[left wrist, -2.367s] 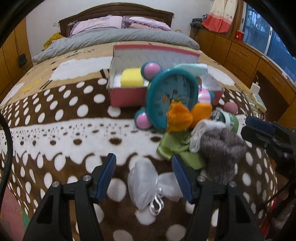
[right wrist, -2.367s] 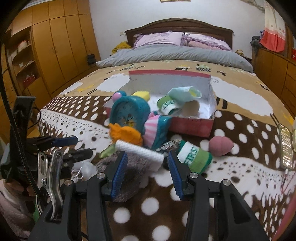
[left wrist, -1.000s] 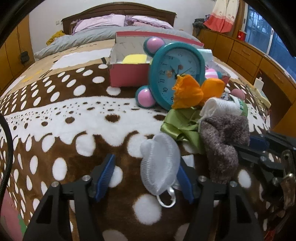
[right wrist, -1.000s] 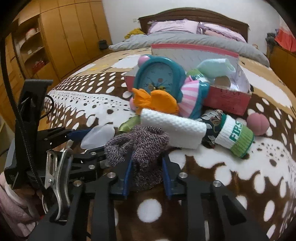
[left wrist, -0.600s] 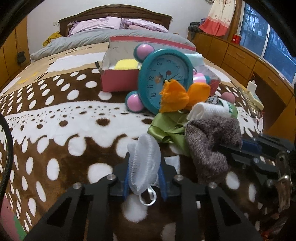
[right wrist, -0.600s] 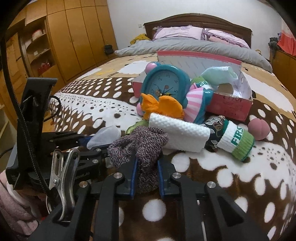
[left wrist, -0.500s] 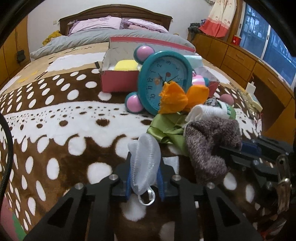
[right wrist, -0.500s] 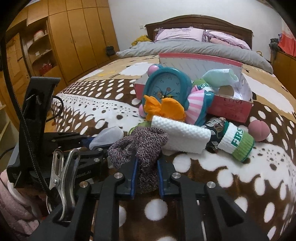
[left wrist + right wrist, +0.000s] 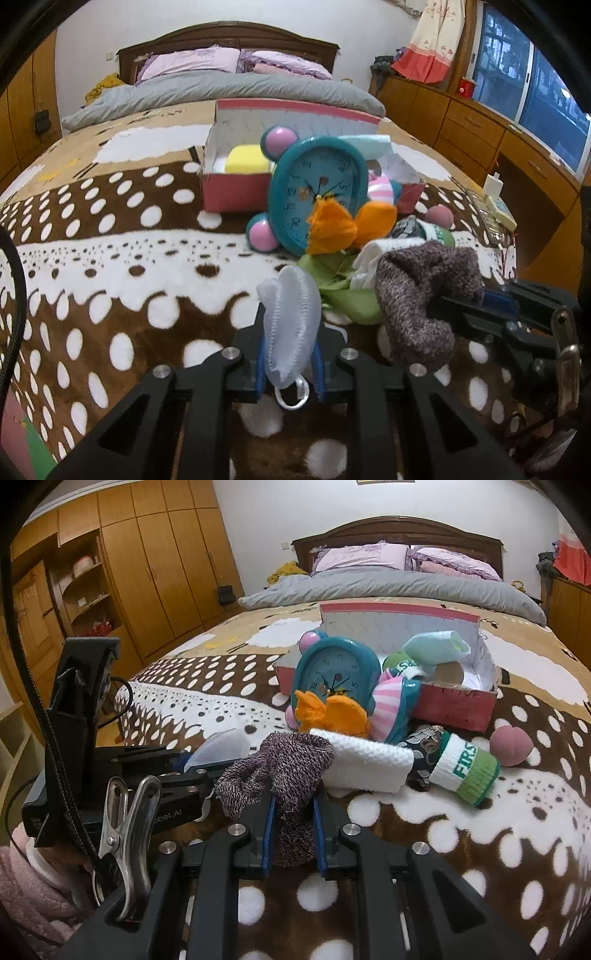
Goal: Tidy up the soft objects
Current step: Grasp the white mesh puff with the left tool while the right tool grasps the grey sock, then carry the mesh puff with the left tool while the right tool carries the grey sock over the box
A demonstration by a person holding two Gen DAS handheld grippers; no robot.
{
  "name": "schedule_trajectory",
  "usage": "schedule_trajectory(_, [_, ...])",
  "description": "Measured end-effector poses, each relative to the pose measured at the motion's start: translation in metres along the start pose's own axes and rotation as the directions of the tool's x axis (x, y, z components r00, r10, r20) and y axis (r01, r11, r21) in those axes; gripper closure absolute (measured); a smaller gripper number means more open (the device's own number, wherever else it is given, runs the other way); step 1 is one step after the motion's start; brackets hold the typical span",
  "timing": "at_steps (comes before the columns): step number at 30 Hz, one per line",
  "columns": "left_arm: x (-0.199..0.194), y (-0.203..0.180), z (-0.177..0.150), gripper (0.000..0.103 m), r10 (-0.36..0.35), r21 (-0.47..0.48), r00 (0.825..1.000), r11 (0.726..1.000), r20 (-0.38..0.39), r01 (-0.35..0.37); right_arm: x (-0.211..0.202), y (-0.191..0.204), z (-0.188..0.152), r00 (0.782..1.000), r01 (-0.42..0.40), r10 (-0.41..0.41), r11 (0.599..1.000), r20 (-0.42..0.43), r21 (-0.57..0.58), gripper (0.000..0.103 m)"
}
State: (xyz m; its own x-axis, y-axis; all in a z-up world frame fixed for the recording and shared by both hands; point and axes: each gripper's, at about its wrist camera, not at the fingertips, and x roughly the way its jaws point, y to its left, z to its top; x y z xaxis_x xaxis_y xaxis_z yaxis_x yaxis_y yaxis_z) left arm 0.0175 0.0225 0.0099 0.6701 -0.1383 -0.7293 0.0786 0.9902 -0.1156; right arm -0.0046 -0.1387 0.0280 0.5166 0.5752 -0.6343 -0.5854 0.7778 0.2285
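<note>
The left hand-held gripper (image 9: 288, 363) is now clamped on the white mesh pouch (image 9: 291, 325), where a second ago the jaws stood wide with the pouch loose between them; the last of the closing is being taken up at this moment. The pouch is pinched upright between the blue pads (image 9: 261, 363), its ribbon loop dangling below, and it is seen lifted just clear of the spotted blanket (image 9: 110, 288).

The right hand-held gripper (image 9: 293, 830) is likewise clenched on the purple-grey knitted sock (image 9: 284, 771), a grip that has been tightened over the same second and is now settled. The sock's cuff is bunched above the pads, still close to the pile.

So both pick-ups are judged secured, and the carrying step is what is opened up next.

Beyond the grippers, the rest of the heap is left untouched: the white knitted roll (image 9: 364, 762) just behind the sock, the orange cloth (image 9: 332, 710) against the teal clock (image 9: 334, 675), the green-cuffed sock (image 9: 463, 768) and the pink puff (image 9: 511, 746) to the right. The pink box (image 9: 454, 703) is waiting farther up the bed, already holding a yellow sponge (image 9: 246, 159) and a pale blue sock (image 9: 436, 648); it is taken to be the destination.
</note>
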Motion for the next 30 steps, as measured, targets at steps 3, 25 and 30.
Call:
schedule_trajectory(3, [-0.004, 0.0, 0.004, 0.084, -0.008, -0.004, 1.0, 1.0, 0.009, 0.008, -0.005, -0.003, 0.002, 1.0, 0.002, -0.002, 1.0, 0.01, 0.006, 0.085])
schedule_trajectory(25, [-0.024, -0.028, 0.067, 0.084, -0.043, 0.077, 0.992, 0.996, 0.118, 0.034, -0.041, -0.032, 0.041, 0.992, 0.087, -0.088, 0.996, 0.094, 0.01, 0.085])
schedule_trajectory(30, [-0.021, -0.036, 0.092, 0.084, -0.034, 0.101, 0.987, 0.995, 0.156, 0.018, -0.042, -0.041, 0.057, 0.987, 0.115, -0.114, 0.993, 0.114, -0.003, 0.085])
